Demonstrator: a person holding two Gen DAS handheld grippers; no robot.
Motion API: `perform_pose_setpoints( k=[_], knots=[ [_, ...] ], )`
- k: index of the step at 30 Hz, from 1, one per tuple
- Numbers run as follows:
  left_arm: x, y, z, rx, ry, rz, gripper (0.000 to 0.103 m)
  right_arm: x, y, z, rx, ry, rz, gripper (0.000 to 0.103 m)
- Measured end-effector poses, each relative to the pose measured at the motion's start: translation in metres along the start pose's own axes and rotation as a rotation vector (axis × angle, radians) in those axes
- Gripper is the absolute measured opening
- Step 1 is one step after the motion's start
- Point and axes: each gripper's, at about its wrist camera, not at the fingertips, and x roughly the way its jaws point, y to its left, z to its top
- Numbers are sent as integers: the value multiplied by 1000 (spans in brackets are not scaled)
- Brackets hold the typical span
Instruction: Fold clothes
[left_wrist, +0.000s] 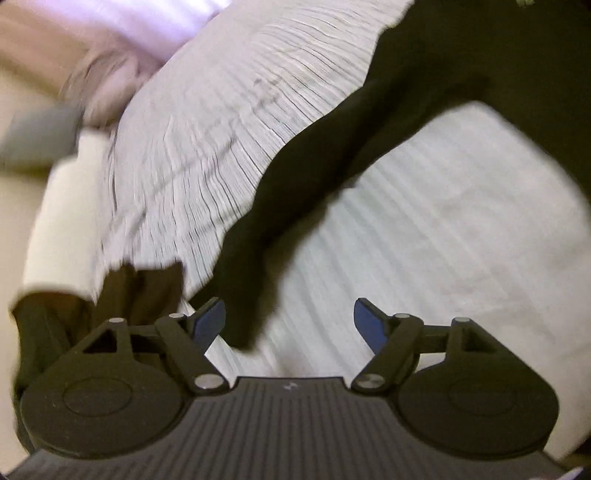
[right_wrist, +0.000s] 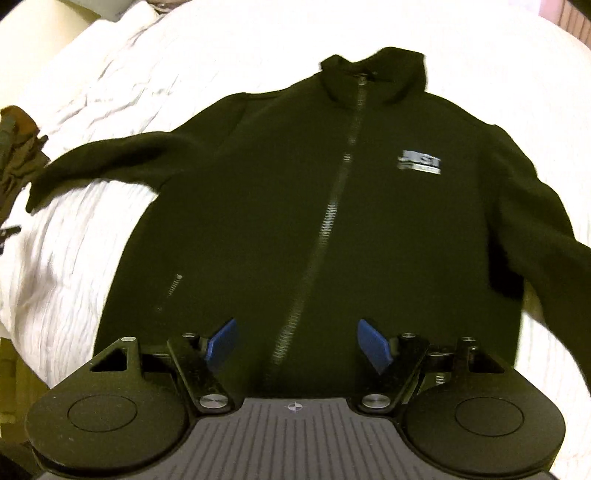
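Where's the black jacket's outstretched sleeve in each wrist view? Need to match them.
Left wrist: the sleeve runs diagonally from upper right to bottom centre; its cuff ends between the open left gripper fingers.
Right wrist: the sleeve stretches out to the left of the jacket, middle left of the picture.
Shared landmark: the brown garment lying on the white bedding beside the cuff.

One black jacket (right_wrist: 295, 192), one brown garment (right_wrist: 18, 147)
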Motion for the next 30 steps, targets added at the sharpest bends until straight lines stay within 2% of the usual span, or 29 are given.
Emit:
perform_pose_setpoints(
  k=[3, 4, 5, 6, 7, 10, 13, 14, 15, 17, 18, 20, 22, 24, 26, 29, 30],
  knots=[
    [42, 1, -4, 151, -9, 21, 72, 20, 33, 4, 10, 27, -32, 76],
    [55, 0, -7, 207, -7, 34, 61, 23, 46, 4, 9, 38, -37, 76],
    [64, 3, -10, 240, 3, 41, 25, 29, 58, 8, 7, 52, -42, 76],
    [70, 12, -12, 229, 23, 44, 9, 33, 71, 11, 5, 65, -45, 76],
    [68, 30, -15, 180, 34, 23, 8, 38, 84, 14, 0, 75, -43, 76],
    [44, 101, -12, -33, 36, -130, 7, 53, 121, 27, -57, 85, -14, 76],
    [29, 186, -5, -258, 104, -444, 7, 63, 152, 41, -122, 80, 11, 76],
    [25, 208, -4, -293, 117, -529, 6, 65, 159, 46, -137, 75, 16, 76],
    [27, 223, -1, -304, 126, -552, 7, 67, 167, 51, -151, 69, 21, 76],
    [41, 245, 5, -323, 145, -532, 11, 71, 173, 56, -145, 58, 30, 76],
    [52, 250, 7, -333, 156, -494, 11, 73, 174, 57, -138, 53, 31, 76],
    [76, 248, 9, -325, 205, -370, 12, 75, 177, 59, -123, 44, 33, 76],
    [89, 235, 10, -274, 240, -256, 13, 76, 177, 57, -106, 43, 32, 76],
    [95, 218, 12, -207, 223, -190, 19, 75, 173, 48, -92, 62, 21, 76],
    [86, 199, 14, -167, 171, -190, 30, 70, 168, 38, -67, 87, -4, 76],
    [83, 168, 14, -138, 132, -247, 40, 68, 150, 26, 9, 114, -46, 76],
    [85, 157, 14, -128, 133, -267, 41, 68, 142, 23, 49, 119, -54, 76]
  ],
)
